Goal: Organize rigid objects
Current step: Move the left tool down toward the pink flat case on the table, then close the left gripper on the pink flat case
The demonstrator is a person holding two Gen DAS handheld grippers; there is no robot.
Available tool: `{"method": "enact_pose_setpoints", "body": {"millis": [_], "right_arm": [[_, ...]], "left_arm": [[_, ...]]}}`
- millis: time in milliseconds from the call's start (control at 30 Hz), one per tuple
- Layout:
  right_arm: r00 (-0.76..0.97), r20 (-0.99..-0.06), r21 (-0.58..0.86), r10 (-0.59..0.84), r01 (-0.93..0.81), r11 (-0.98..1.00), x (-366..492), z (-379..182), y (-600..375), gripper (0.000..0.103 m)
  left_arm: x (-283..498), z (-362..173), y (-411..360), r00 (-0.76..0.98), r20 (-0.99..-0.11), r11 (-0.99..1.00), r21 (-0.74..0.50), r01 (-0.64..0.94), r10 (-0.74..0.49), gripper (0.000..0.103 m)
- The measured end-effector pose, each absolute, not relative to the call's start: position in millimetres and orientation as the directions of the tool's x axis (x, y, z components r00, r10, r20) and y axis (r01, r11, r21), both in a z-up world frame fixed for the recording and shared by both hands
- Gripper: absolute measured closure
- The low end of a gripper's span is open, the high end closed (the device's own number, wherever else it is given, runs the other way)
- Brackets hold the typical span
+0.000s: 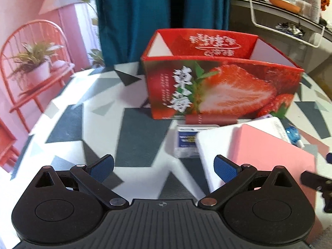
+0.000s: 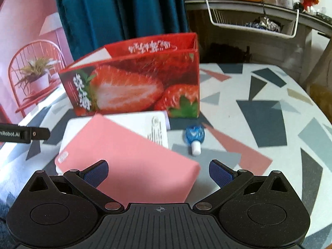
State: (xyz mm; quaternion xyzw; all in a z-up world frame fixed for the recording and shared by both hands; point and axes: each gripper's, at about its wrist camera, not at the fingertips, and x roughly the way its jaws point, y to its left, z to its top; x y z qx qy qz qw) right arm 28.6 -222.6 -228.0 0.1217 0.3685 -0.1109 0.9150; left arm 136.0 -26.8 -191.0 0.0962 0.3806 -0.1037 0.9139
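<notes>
Both fingers of the right gripper point(image 2: 158, 173) spread wide, empty, straddling the pink box point(image 2: 132, 161).

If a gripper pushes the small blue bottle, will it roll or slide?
The blue bottle lies on its side on the table, and its body looks rounded, so it would probably roll. It looks small, so likely light. Its glossy surface may slip between the pads.

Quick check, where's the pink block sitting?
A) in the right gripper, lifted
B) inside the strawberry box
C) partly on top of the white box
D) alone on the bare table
C: the pink block overlaps the white box, in front of the strawberry box; the right gripper is open around its near corner.
</notes>
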Motion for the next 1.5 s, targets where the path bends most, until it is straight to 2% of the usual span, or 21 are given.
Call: {"method": "enact_pose_setpoints", "body": {"millis": [233,500,667,833,1000,1200,1500], "right_arm": [[0.668,-0.74,0.166,-0.078,0.294,0.941,29.8,-238.1,-224.4,0.0],[0.646,-0.761,0.181,-0.062,0.302,0.936,30.4,-243.9,-227.7,0.0],[0.659,-0.752,0.221,-0.029,0.293,0.93,28.4,-246.1,-232.8,0.0],[0.642,-0.766,0.261,0.014,0.291,0.92,30.1,-252.9,-235.6,0.0],[0.654,-0.756,0.282,0.035,0.278,0.918,31.6,-255.5,-234.9,0.0],[0.668,-0.743,0.283,0.044,0.253,0.925,32.7,-257.0,-234.2,0.0],[0.684,-0.728,0.276,0.045,0.233,0.933,31.8,-258.8,-232.4,0.0]], "left_arm": [[142.7,-200.1,-23.6,0.644,-0.733,0.954,-0.027,0.298,-0.221,0.0],[145.4,-211.6,-38.9,0.625,-0.727,0.927,-0.042,0.374,-0.285,0.0],[157.5,-214.7,-41.3,0.58,-0.715,0.901,-0.17,0.399,-0.392,0.0],[151.8,-215.0,-63.6,0.594,-0.704,0.879,-0.089,0.469,-0.389,0.0],[149.9,-219.6,-76.7,0.585,-0.688,0.847,-0.082,0.526,-0.43,0.0],[150.1,-232.5,-83.3,0.586,-0.696,0.836,-0.037,0.547,-0.414,0.0],[151.3,-238.5,-81.1,0.596,-0.675,0.837,-0.062,0.543,-0.436,0.0]]}}
